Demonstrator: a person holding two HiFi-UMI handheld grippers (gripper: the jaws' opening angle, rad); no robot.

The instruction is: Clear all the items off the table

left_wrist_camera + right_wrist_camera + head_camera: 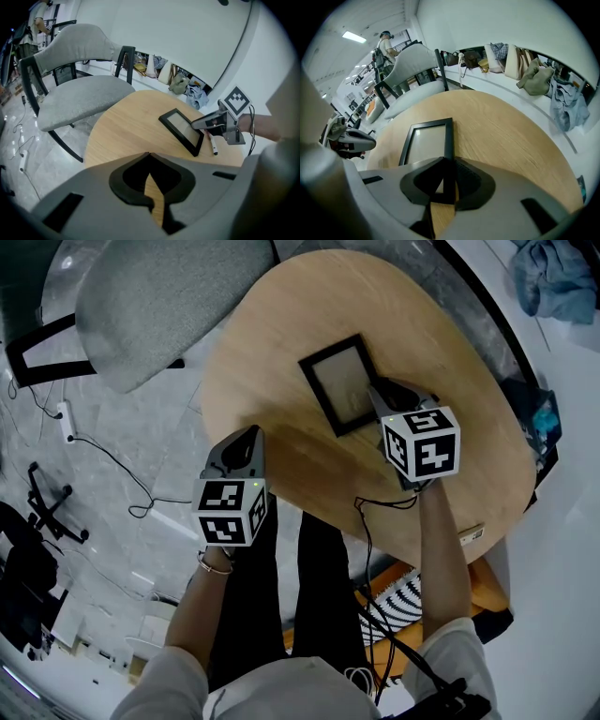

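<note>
Table (281,324): round and wooden, carrying a frame and a pen; the person is standing at its near edge.
Chair (159,296): grey, sitting just beside the table, playing no part in the task.
Frame (344,382): lying flat, glass up, near the table's middle, one end reaching under the right gripper.
Right gripper (449,165): its jaws are clamping the frame's black side rail, which is sitting between the pads.
Left gripper (149,158): hovering over the table's near edge, jaws together and holding nothing.
Pen (213,146): lying just beside the frame, under the right gripper.
Step in hand: probably lifting the frame off the table.
Doing it well: the grip is taking only one rail, so the frame is likely to be hanging and swinging. Keeping the clamp firm, raising the held edge first and rising slowly should help, without dragging the pen.
Views: only the left gripper view is showing the pen. Only the right gripper view is showing the rail between the pads.
</note>
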